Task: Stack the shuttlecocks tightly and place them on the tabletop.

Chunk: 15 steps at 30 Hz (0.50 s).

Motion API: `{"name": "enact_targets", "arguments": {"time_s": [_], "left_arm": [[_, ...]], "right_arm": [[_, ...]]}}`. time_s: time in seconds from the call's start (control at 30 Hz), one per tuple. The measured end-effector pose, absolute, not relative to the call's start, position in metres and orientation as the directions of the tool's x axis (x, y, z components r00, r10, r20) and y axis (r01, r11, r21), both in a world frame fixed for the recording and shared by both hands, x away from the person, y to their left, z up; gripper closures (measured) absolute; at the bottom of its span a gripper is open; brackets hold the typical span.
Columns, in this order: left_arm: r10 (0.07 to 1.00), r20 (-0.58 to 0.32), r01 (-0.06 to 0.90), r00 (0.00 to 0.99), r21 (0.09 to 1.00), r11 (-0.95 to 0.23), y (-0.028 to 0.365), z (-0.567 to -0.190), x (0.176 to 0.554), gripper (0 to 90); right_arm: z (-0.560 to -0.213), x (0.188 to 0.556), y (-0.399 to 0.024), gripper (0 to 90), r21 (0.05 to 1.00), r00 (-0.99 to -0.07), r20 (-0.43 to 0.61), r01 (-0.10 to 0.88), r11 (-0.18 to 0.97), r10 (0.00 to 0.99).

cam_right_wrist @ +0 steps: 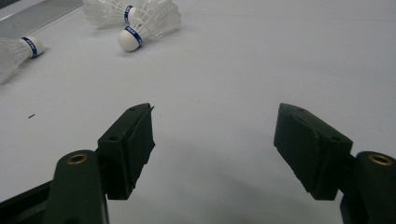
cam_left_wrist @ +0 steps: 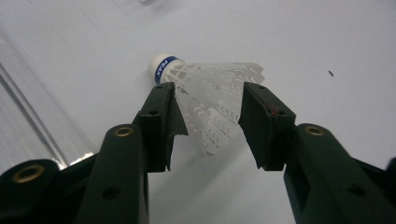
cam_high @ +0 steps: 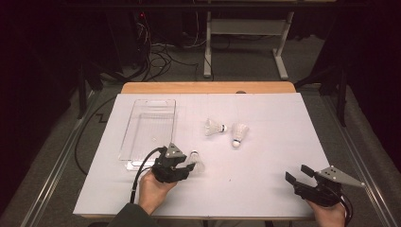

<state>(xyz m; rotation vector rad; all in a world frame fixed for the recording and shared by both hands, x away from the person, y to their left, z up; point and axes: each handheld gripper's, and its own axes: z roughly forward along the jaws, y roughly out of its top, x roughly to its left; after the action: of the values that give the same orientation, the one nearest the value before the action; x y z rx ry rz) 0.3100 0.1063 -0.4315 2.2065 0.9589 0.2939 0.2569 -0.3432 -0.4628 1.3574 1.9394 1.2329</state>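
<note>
While the left gripper point(cam_high: 185, 165) sat just beside the clear plastic tray point(cam_high: 142, 137) in the high view, a white shuttlecock point(cam_high: 196, 161) lay at its tips on the matte white table point(cam_high: 265, 156). Seen along the left gripper point(cam_left_wrist: 210, 100), the jaws flanked the ribbed, netlike plastic skirt of the shuttlecock point(cam_left_wrist: 210, 88), touching both sides; its rounded cork pointed away. Well apart, the right gripper point(cam_right_wrist: 212, 123) gaped wide, holding nothing.

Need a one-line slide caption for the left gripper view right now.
Left claw straddles the white feather skirt of a shuttlecock lying on the white table, its blue-banded cork pointing away.
</note>
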Motion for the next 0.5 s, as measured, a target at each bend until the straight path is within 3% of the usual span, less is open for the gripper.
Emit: {"name": "enact_targets", "arguments": {"time_s": [0.5], "left_arm": [[0.697, -0.049, 0.543, 0.716, 0.666, -0.511, 0.0961, -0.4315, 0.3191, 62.3]], "right_arm": [[-0.4631, 0.2572, -0.3434, 29.4, 0.865, -0.403, 0.116, 0.49, 0.107, 0.908]]}}
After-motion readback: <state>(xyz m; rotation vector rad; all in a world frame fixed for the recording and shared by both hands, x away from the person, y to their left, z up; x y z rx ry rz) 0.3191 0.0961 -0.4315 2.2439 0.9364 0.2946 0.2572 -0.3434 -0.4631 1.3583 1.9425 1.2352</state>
